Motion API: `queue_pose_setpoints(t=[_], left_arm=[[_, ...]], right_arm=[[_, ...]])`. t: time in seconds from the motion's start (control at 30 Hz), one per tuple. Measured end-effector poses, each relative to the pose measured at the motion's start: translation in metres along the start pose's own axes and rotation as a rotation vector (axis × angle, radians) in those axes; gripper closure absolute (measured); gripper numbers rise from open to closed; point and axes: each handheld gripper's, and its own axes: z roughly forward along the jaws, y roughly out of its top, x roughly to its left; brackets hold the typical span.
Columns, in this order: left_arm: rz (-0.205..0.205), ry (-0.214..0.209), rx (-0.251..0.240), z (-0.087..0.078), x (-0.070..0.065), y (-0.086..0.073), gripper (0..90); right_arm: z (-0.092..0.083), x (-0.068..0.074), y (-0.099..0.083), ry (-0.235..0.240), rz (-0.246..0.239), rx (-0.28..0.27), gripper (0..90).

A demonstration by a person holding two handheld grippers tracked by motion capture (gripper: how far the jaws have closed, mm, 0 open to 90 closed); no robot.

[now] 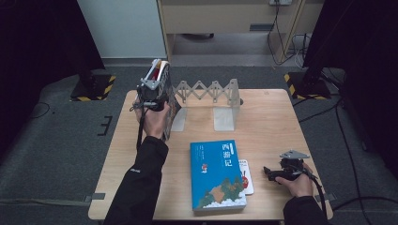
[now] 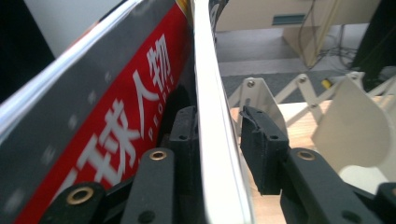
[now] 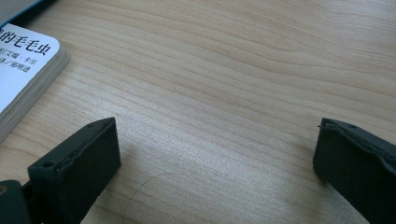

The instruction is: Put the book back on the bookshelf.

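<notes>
A thin, glossy magazine (image 2: 116, 126) stands on edge between the left gripper (image 1: 154, 93)'s partly open jaws, its white edge just clear of one pad, beside the folding book rack (image 1: 209, 91); limp and slippery, it is probably best pinched near the spine. Its red cover reads "人物" and "PEOPLE". The right gripper (image 3: 215, 154) rests on the desk (image 3: 233, 70), jaws wide and empty, near a blue book (image 1: 217, 176) titled "西游记".

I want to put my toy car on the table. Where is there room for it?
The bare wood right of the blue book and in front of the folding book rack is widest; the right hand-held gripper sits at its near edge. The left near corner is free too. Around the left hand-held gripper, holding a magazine, it is crowded.
</notes>
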Motion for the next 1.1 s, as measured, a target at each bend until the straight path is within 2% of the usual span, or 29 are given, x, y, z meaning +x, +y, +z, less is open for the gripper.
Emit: queue_pose_setpoints(t=[0.2, 0.33, 0.6, 0.77, 0.93, 1.03, 1.1], left_arm=[[-0.011, -0.062, -0.036, -0.018, 0.002, -0.01, 60.8], [-0.004, -0.076, -0.056, -0.03, 0.004, -0.018, 58.7], [-0.024, -0.117, -0.09, -0.045, 0.015, -0.032, 53.1], [-0.043, -0.172, -0.112, -0.053, 0.022, -0.042, 50.2], [-0.041, -0.23, -0.131, -0.066, 0.027, -0.053, 46.8], [-0.045, -0.293, -0.133, -0.073, 0.028, -0.063, 43.1], [-0.046, -0.312, -0.133, -0.077, 0.029, -0.071, 42.2]], right_arm=[[0.0, 0.0, 0.0, 0.001, 0.0, 0.002, 0.7], [0.0, 0.0, 0.0, 0.0, 0.0, 0.001, 0.7], [0.0, 0.0, 0.0, 0.0, 0.0, 0.0, 0.7], [0.0, 0.0, 0.0, -0.001, -0.001, 0.0, 0.7], [0.0, 0.0, 0.0, 0.0, -0.001, 0.0, 0.7], [0.0, 0.0, 0.0, 0.0, 0.0, 0.0, 0.7], [0.0, 0.0, 0.0, 0.0, -0.001, 0.0, 0.7]])
